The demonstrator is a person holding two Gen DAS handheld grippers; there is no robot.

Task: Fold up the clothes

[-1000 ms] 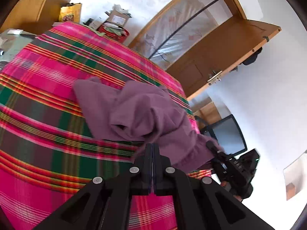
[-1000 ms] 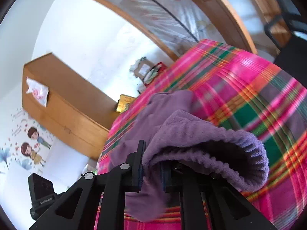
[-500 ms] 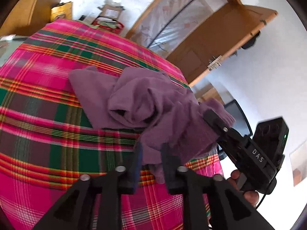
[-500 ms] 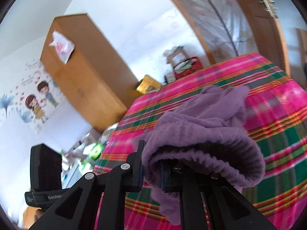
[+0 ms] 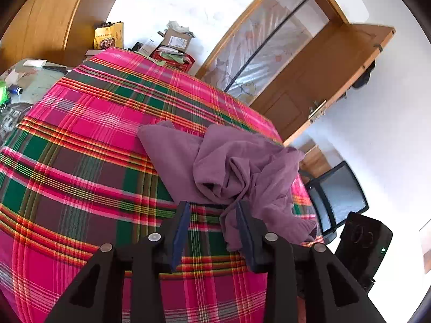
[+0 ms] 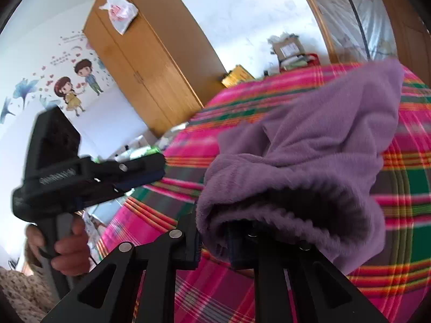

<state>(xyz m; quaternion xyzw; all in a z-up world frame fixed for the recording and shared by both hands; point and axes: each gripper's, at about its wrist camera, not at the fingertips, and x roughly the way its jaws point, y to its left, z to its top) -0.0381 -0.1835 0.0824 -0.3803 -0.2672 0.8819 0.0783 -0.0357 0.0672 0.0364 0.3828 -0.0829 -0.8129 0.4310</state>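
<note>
A crumpled purple fleece garment [image 5: 229, 167] lies on the pink and green plaid tablecloth [image 5: 80, 167]. My left gripper [image 5: 212, 210] is open and empty just above the cloth at the garment's near edge; a hanging fold touches its right finger. In the right wrist view my right gripper [image 6: 212, 239] is shut on the garment's ribbed hem [image 6: 282, 202] and holds it lifted, the fabric draped over the fingers. The left gripper [image 6: 140, 172] also shows there, held by a hand at the left.
A wooden wardrobe [image 6: 150, 62] stands behind the table. Boxes and a red bin [image 5: 175, 45] sit beyond the far edge. An open wooden door [image 5: 323, 80] and a black office chair [image 5: 336, 196] are at the right. Clutter lies on a side surface [image 5: 16, 86].
My left gripper opened and let go of the garment, then drew back toward the near edge. My right gripper kept its hold on the hem and swung left.
</note>
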